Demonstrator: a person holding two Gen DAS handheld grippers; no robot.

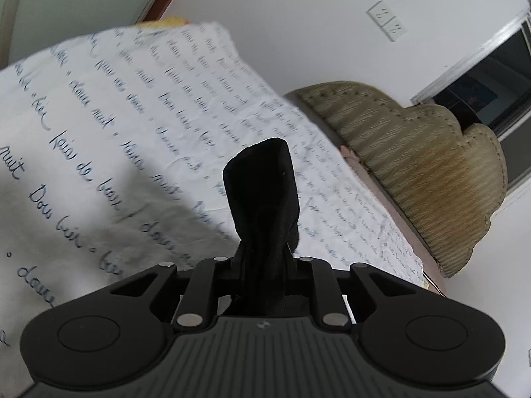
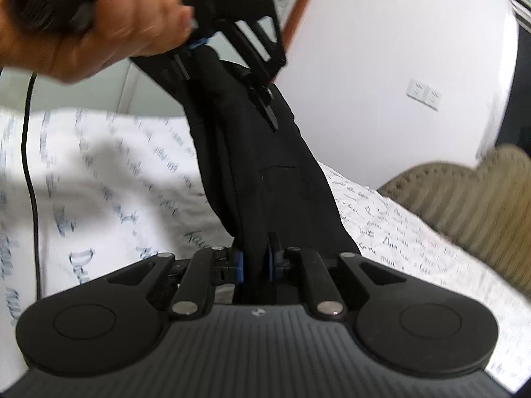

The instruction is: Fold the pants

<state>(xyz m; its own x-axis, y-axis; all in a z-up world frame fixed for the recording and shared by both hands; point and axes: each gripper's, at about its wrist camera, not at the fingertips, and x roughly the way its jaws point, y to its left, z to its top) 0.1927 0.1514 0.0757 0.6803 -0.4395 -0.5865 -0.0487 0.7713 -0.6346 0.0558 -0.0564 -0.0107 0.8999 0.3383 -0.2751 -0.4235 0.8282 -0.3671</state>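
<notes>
Left wrist view: the left gripper (image 1: 262, 258) is pressed together on a bunch of the black fabric pants (image 1: 262, 192). A folded end of the cloth stands up beyond the fingers, raised clear of the white bedsheet printed with blue cursive writing (image 1: 109, 126). A shadow lies on the sheet left of the gripper. To the right, a tan padded scalloped headboard (image 1: 428, 162) stands against the white wall (image 1: 298, 26), which carries a white double socket plate (image 1: 386, 21). A dark window with a pale frame (image 1: 491, 79) sits at far right.

Right wrist view: the right gripper (image 2: 255, 262) pinches the pants (image 2: 265, 172) between its blue-padded fingers (image 2: 239, 263). The cloth runs taut, up and away, to the left gripper (image 2: 232, 63), held by the person's left hand (image 2: 99, 30) at upper left; its fingers close on the upper end of the garment. A black cable (image 2: 28, 165) hangs from that hand across the sheet. The picture is motion-blurred. The bedsheet (image 2: 116, 179) lies below the suspended pants, the headboard (image 2: 464, 199) at right.
</notes>
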